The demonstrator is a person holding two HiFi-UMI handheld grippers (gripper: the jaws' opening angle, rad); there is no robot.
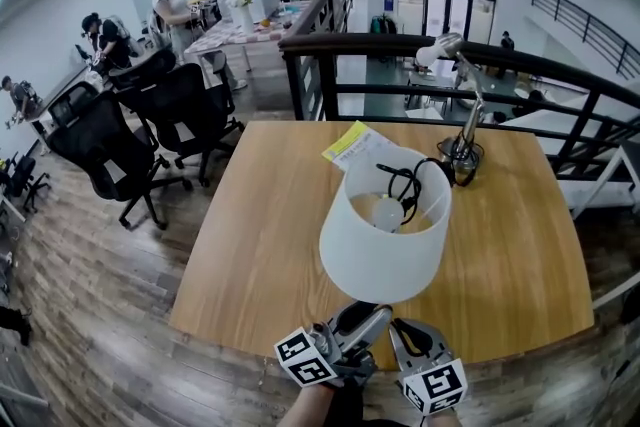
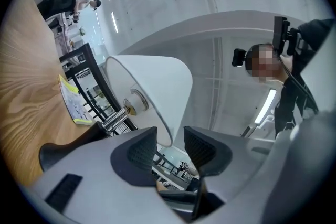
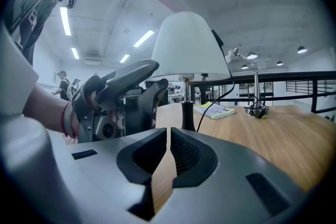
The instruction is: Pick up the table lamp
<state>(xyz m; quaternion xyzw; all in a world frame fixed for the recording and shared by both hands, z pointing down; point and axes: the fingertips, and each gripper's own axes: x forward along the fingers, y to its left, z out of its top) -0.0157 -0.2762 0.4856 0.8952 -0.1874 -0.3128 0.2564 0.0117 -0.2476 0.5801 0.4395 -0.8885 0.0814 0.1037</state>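
The lamp [image 1: 385,220] stands near the front edge of the table [image 1: 250,255], my left gripper [image 2: 170,136] has its jaws apart with the rim of the shade [image 2: 157,78] between them, my right gripper [image 3: 169,136] is closed on nothing, so I think it is better to grasp the dark stem [image 3: 187,113] low and lift straight

A wooden table [image 1: 270,255] stood against a black railing [image 1: 380,39] on a plank floor [image 1: 90,315]. A yellow booklet [image 1: 352,143] lay near the table's far edge, with a silver desk lamp [image 1: 462,153] upright to its right. Black office chairs [image 1: 190,110] stood left of the table. A person [image 1: 172,5] stood by distant desks.
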